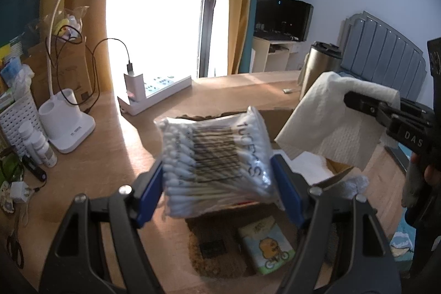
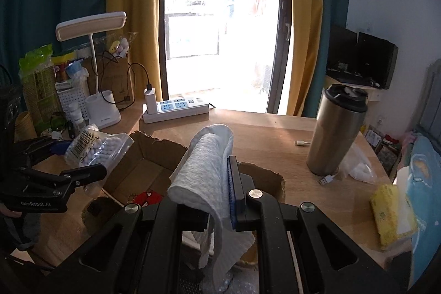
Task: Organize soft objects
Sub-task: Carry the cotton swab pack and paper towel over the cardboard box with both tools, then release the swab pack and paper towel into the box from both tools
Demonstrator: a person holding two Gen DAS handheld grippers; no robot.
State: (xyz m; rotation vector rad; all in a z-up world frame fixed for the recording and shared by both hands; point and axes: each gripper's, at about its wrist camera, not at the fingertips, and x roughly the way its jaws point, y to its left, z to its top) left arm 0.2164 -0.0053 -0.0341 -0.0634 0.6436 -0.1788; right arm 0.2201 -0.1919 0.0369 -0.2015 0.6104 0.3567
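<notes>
Swabs [image 1: 215, 161] clamped in left gripper [image 1: 217, 181], tissue [image 2: 204, 170] pinched in right gripper [image 2: 209, 183]; lower both gently into box [image 2: 132, 170], release slowly.

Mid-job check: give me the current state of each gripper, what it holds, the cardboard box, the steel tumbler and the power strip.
left gripper: shut on cotton swab bag, held above the box.
cotton swab bag: sealed, lifted.
right gripper: shut on paper towel.
paper towel: folded over, draped, lifted.
cardboard box: open, items inside.
steel tumbler: upright, lid on.
power strip: charger plugged in.
</notes>
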